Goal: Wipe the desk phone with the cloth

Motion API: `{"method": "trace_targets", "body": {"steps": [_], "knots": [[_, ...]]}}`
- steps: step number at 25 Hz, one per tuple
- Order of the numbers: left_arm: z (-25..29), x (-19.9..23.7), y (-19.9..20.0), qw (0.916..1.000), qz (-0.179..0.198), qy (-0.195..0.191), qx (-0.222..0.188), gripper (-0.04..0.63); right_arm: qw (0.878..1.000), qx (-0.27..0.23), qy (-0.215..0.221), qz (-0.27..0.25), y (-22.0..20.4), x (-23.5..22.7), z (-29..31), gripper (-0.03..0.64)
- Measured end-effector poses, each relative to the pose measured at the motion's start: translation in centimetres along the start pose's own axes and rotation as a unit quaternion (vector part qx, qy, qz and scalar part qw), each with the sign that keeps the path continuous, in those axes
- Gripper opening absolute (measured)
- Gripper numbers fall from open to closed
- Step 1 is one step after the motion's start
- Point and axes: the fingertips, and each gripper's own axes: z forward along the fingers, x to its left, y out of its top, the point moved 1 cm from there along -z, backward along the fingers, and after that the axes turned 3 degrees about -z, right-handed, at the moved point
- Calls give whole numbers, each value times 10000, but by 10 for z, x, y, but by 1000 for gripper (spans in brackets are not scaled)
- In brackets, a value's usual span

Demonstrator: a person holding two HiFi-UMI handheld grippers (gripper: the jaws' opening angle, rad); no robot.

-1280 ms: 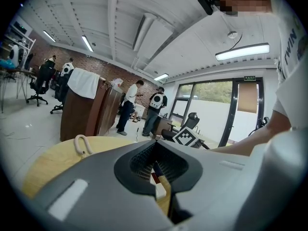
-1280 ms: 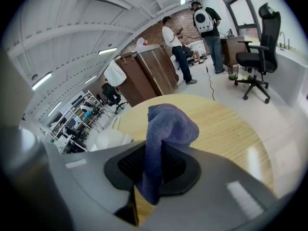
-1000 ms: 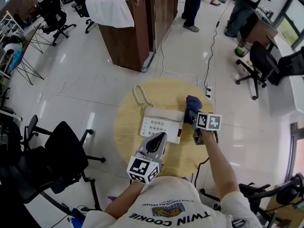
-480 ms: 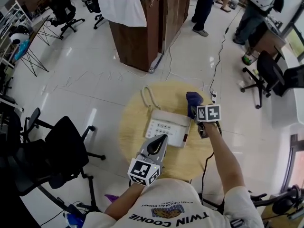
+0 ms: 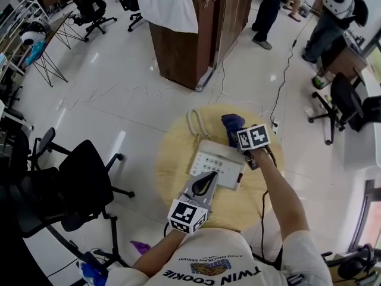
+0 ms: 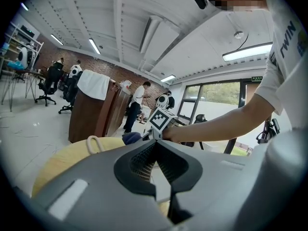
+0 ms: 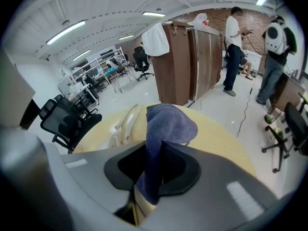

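Observation:
A white desk phone (image 5: 215, 161) lies on the round wooden table (image 5: 172, 159), its handset (image 7: 123, 121) along the far edge and its coiled cord (image 5: 193, 123) looping beyond it. My right gripper (image 5: 236, 134) is shut on a blue cloth (image 5: 231, 124) that hangs at the phone's far right corner. In the right gripper view the cloth (image 7: 166, 124) bunches up between the jaws. My left gripper (image 5: 208, 179) is shut on nothing and hovers at the phone's near edge. The left gripper view shows its jaws (image 6: 155, 144) pressed together.
A brown wooden cabinet (image 5: 196, 52) draped with a white towel (image 5: 172, 8) stands beyond the table. A black office chair (image 5: 83, 183) is on the left, more chairs on the right. People stand at the back. Cables (image 5: 280, 82) trail across the floor.
My right gripper has carried the cloth leftward and farther away, over the phone's far right corner. The left gripper has stayed at the phone's near edge.

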Motion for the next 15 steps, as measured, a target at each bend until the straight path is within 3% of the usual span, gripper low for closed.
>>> {"method": "trace_targets", "body": {"steps": [5,15], "knots": [[-6,7,-4,9999,-41,146,-6,-8,9989,222,224,-358,12,22,22,64],[-23,25,-8,9989,-172,430,-54,-8,9974,158,453,-543,28,58,49,64]]}}
